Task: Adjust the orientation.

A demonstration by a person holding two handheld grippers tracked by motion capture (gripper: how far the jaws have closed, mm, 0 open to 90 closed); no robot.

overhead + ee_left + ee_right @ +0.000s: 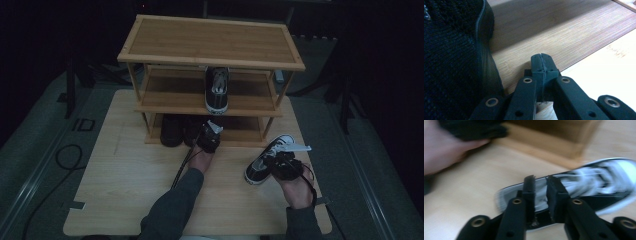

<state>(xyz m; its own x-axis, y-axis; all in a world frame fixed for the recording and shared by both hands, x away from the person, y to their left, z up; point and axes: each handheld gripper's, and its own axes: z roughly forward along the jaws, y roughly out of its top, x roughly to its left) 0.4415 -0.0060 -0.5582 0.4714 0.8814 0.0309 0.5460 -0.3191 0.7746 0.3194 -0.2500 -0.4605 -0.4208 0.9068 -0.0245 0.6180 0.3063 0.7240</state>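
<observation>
Left claw (210,136): centre of the high view, at the front edge of the rack's bottom shelf; in the left gripper view its jaws are pressed together with nothing between them.
Black shoes (172,131): on the bottom shelf, just left of the left claw; one fills the left side of the left gripper view (454,57), close beside the closed jaws.
Right claw (285,162): lower right of the high view, over the heel end of the sneaker.
Right claw state: jaws stand narrowly apart; the right gripper view is blurred, so the sneaker's rim seems to lie between them unpressed.
Sneaker (265,160): black and white, lying on the worktop (125,185), lower right of centre, toe toward the rack.
Second sneaker (217,90): middle shelf of the wooden rack (210,40), toe toward the camera.
</observation>
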